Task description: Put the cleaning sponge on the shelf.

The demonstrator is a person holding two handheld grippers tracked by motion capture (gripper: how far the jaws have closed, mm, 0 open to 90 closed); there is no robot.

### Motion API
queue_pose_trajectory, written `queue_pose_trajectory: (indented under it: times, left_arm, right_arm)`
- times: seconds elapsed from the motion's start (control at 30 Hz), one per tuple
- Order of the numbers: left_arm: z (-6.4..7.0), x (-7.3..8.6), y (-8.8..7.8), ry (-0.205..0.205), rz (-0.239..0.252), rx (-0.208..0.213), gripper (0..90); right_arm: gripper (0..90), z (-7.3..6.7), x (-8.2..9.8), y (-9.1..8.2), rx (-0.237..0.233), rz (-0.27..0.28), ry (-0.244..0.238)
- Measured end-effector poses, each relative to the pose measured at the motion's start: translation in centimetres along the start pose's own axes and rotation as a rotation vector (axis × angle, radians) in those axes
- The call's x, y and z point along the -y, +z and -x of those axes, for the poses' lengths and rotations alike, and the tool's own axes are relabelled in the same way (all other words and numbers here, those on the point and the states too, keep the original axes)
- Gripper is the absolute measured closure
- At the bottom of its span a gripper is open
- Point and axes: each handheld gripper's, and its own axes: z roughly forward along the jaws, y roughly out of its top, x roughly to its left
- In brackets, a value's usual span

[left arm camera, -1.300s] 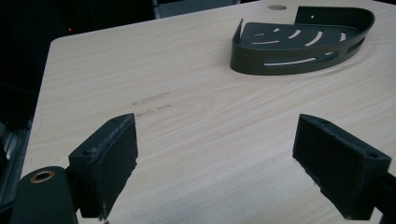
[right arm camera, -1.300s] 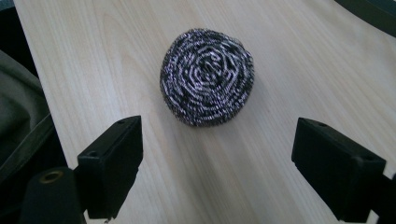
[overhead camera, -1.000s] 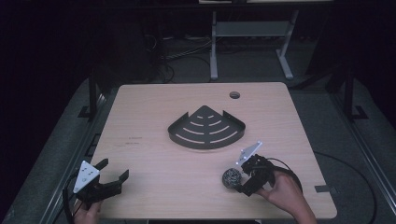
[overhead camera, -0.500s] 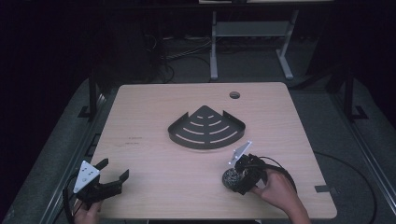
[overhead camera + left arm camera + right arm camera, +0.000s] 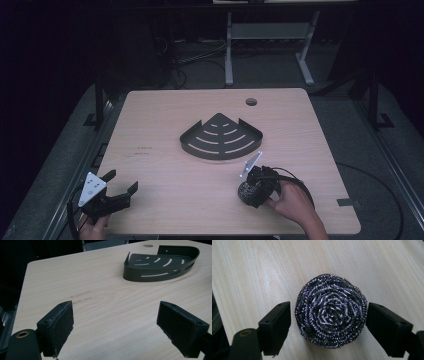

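Dark slotted corner tray (image 5: 221, 138) at mid-surface, nothing in it — slots bare to the wood. Steel scourer (image 5: 331, 310) flat on the pale surface (image 5: 165, 125), near-right of the tray and well apart from it. Right tongs (image 5: 328, 320) tipped steeply down over the scourer from the near right, hand (image 5: 292, 202) behind, cable looping off; jaws just been closing, one either side of the scourer, pads right beside the wire coils but not yet pressing. Left tongs (image 5: 121, 183) low at the near-left corner, aimed toward the tray, jaws wide apart over bare wood — nothing between.
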Motion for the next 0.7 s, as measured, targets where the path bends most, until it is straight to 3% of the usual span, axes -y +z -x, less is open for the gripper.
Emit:
queue_pose_trajectory:
  times: [0.43,0.7]
  left_arm:
    - [-0.02,-0.04,-0.09,-0.003,0.008,-0.002,13.2]
    - [0.02,-0.06,-0.05,-0.003,0.006,-0.001,13.2]
  right_arm:
    - [32.1,-0.12,-0.41,0.23,-0.001,-0.027,-0.02]
    - [33.5,-0.03,-0.98,-0.56,0.008,-0.027,-0.033]
